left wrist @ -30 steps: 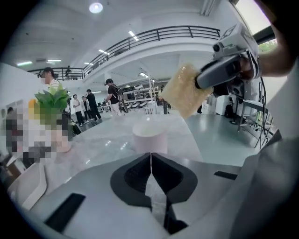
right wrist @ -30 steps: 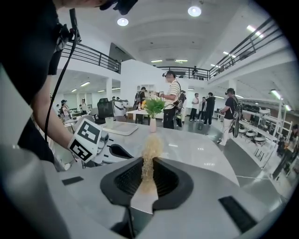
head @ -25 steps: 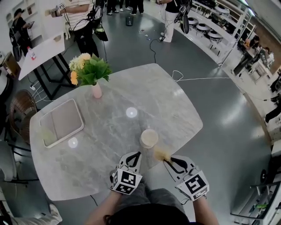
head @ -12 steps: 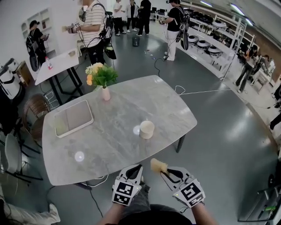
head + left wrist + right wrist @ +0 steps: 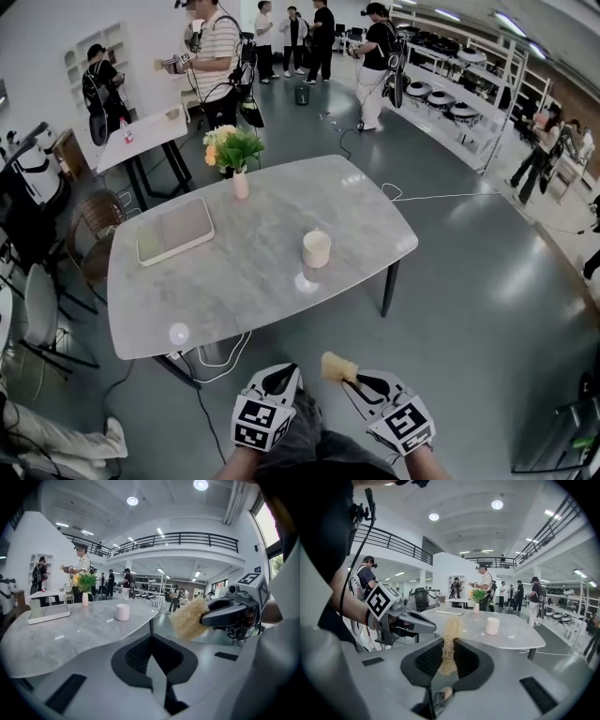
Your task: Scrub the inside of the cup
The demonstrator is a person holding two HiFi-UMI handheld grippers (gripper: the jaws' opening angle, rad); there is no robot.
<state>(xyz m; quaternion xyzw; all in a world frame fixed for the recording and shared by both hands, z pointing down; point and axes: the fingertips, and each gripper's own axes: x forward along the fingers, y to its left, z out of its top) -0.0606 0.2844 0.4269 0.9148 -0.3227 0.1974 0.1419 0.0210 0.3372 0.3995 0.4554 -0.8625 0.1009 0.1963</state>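
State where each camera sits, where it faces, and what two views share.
Head view: on the person's head, facing steeply down at table and cup; left gripper and right gripper show at bottom.
Left gripper view: on the left gripper, facing along its shut jaws toward the table; right gripper with sponge shows at right.
Right gripper view: on the right gripper, facing along jaws shut on the sponge; left gripper and forearm show at left.
Shared: both gripper views show the cup.

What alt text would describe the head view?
A person stands short of a marble table, the right hand-held gripper clamping a yellow sponge, the left hand-held gripper shut and empty. A pale cup, a tray and a flower vase stand on the table.
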